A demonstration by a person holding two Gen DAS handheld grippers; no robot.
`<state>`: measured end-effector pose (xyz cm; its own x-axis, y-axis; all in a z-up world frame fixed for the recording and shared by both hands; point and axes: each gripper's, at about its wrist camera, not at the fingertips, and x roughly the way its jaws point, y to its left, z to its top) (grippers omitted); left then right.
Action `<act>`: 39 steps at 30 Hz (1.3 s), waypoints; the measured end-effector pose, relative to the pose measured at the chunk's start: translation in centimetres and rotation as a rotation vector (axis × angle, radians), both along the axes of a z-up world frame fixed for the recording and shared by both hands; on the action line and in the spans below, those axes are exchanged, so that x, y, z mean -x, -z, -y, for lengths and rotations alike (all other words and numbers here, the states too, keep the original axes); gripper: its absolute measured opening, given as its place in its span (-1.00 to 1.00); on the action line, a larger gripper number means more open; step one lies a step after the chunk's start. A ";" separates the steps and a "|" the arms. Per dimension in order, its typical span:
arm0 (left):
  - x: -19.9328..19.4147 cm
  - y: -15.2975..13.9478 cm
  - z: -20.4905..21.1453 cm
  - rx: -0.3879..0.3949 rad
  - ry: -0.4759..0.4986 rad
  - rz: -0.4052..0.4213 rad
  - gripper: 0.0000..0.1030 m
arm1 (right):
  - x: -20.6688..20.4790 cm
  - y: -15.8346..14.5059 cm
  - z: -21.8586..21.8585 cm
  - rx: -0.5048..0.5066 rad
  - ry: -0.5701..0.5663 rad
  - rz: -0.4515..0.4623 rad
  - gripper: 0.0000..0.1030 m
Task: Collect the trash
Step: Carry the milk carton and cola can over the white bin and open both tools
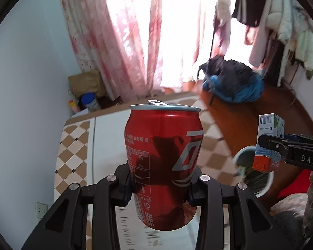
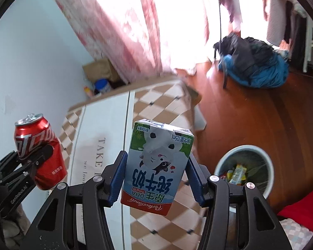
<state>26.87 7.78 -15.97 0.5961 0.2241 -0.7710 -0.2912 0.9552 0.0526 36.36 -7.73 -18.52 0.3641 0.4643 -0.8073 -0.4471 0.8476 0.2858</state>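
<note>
A dented red soda can (image 1: 163, 162) stands upright between the fingers of my left gripper (image 1: 159, 189), which is shut on it above the table. In the right wrist view the same red soda can (image 2: 39, 152) shows at the left, held by the left gripper (image 2: 34, 162). My right gripper (image 2: 154, 179) is shut on a small milk carton (image 2: 158, 168), held upside down. From the left wrist view the milk carton (image 1: 270, 141) hangs over the white trash bin (image 1: 252, 173) in the right gripper (image 1: 268, 143). The trash bin (image 2: 245, 166) on the floor holds several wrappers.
A table with a checkered and white cloth (image 2: 156, 104) lies below both grippers. A blue and black backpack (image 2: 252, 66) sits on the wooden floor (image 2: 250, 114). Pink curtains (image 1: 119, 41), hanging clothes (image 1: 281, 20), a cardboard box (image 1: 87, 81) and a red item (image 2: 298, 206) surround the area.
</note>
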 end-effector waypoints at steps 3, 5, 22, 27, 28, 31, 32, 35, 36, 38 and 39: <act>-0.2 -1.5 3.1 0.016 0.033 0.037 -0.33 | 0.8 -2.5 4.4 -0.025 0.036 0.034 0.10; -0.8 -1.9 5.3 0.027 0.064 0.052 -0.33 | 1.0 -3.8 7.2 -0.026 0.063 0.057 0.10; -13.5 6.4 23.8 0.254 0.302 -0.144 -0.33 | -5.8 6.6 27.6 0.062 0.293 -0.140 0.09; -17.4 13.1 25.7 0.333 0.305 -0.303 -0.32 | -8.8 14.7 29.4 0.047 0.309 -0.301 0.09; -18.0 14.3 25.7 0.344 0.296 -0.328 -0.31 | -9.5 16.5 29.6 0.040 0.305 -0.335 0.09; -19.2 16.8 26.0 0.352 0.274 -0.387 -0.23 | -10.8 20.0 29.6 0.044 0.311 -0.397 0.12; -19.5 17.2 26.3 0.345 0.264 -0.396 0.01 | -11.2 21.3 29.7 0.038 0.309 -0.426 0.12; -19.7 18.2 25.7 0.329 0.226 -0.415 0.78 | -12.1 24.1 29.4 0.023 0.307 -0.499 0.57; -19.7 18.3 25.5 0.325 0.213 -0.418 0.78 | -12.4 24.8 29.4 0.012 0.303 -0.517 0.61; -19.9 18.6 25.4 0.311 0.195 -0.421 0.78 | -12.3 25.4 28.9 0.034 0.299 -0.532 0.70; -19.7 18.5 25.2 0.301 0.187 -0.417 0.78 | -12.2 25.5 28.7 0.045 0.294 -0.536 0.86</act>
